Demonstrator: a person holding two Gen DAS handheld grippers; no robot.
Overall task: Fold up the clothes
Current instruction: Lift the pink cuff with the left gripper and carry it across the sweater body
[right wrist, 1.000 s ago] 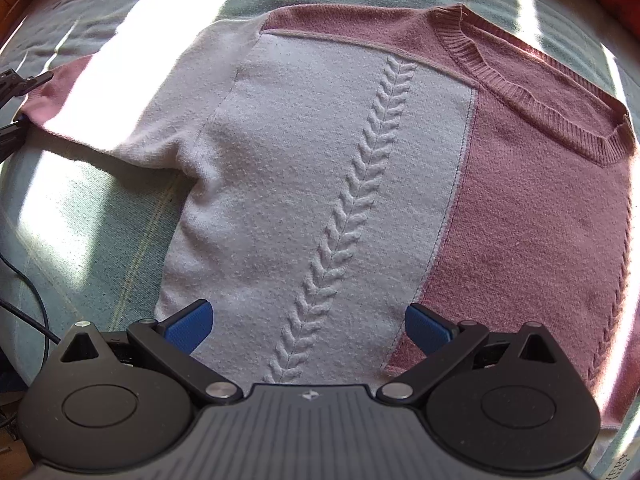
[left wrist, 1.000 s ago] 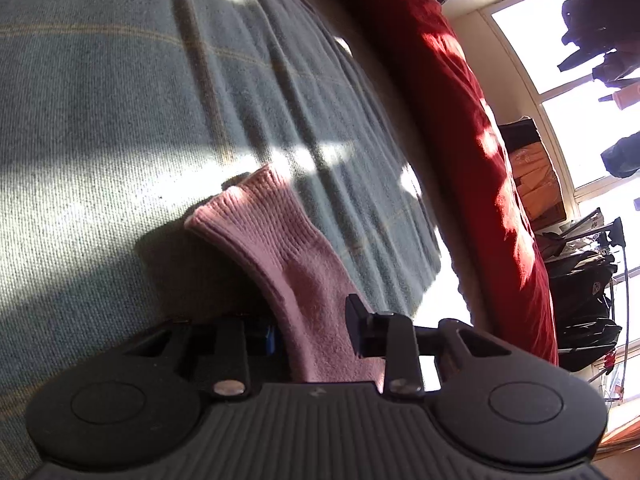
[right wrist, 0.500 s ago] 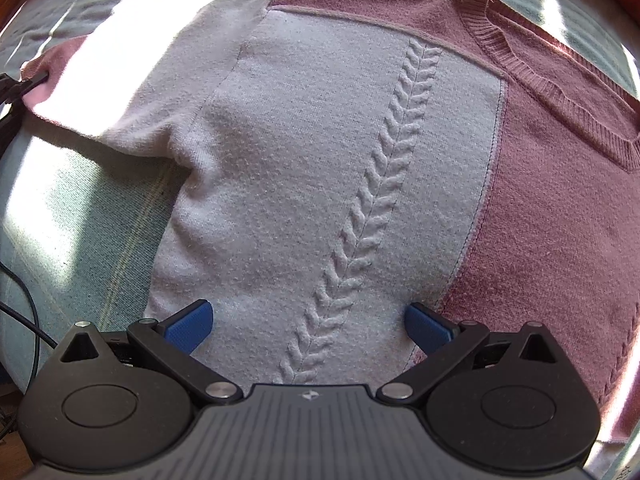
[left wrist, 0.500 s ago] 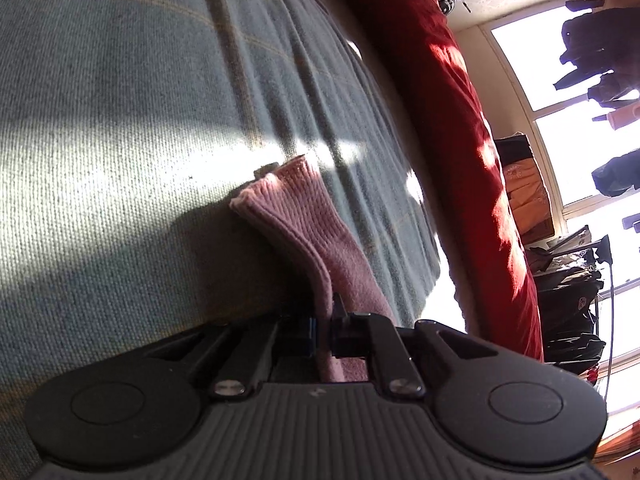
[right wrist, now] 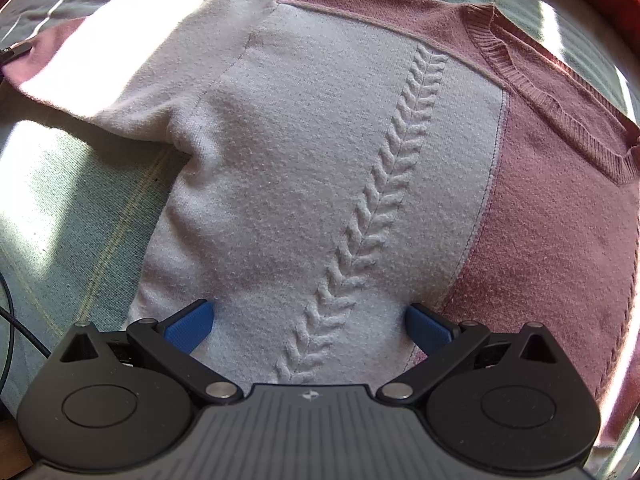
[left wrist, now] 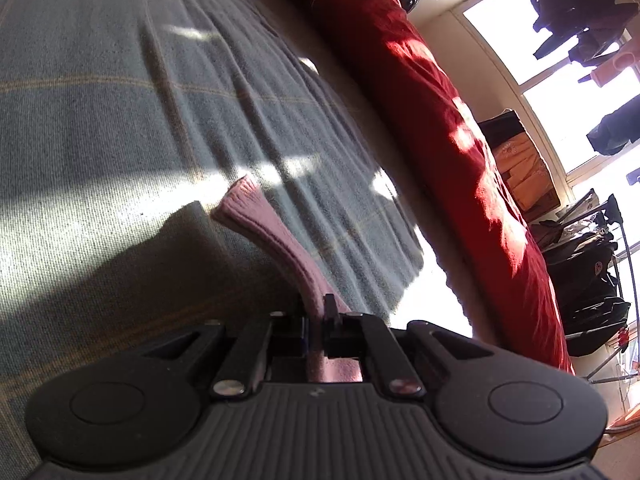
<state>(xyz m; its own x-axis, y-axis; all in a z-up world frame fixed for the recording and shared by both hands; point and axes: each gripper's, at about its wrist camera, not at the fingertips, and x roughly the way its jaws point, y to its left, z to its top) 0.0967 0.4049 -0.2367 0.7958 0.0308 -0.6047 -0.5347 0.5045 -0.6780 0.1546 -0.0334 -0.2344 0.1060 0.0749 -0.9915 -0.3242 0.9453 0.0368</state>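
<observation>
A pink and white knit sweater (right wrist: 312,152) lies spread flat on a grey-green checked bedspread (right wrist: 60,184). Its white middle panel has a braided cable; the neck rib is at the upper right. My right gripper (right wrist: 310,322) is open, its blue fingertips (right wrist: 188,326) resting on the white panel on either side of the cable. My left gripper (left wrist: 316,330) is shut on the pink sleeve cuff (left wrist: 256,216), which rises a little off the bedspread (left wrist: 120,120). The same sleeve end shows at the far left of the right wrist view (right wrist: 44,52).
A long red cushion (left wrist: 440,120) runs along the bed's far side. Beyond it are a bright window (left wrist: 560,80), hanging dark clothes and bags on a rack (left wrist: 592,300). A black cable (right wrist: 12,320) lies at the bed's left edge.
My left gripper closed on the sleeve cuff and has lifted it slightly. My right gripper moved forward and down onto the sweater's white panel, staying open.
</observation>
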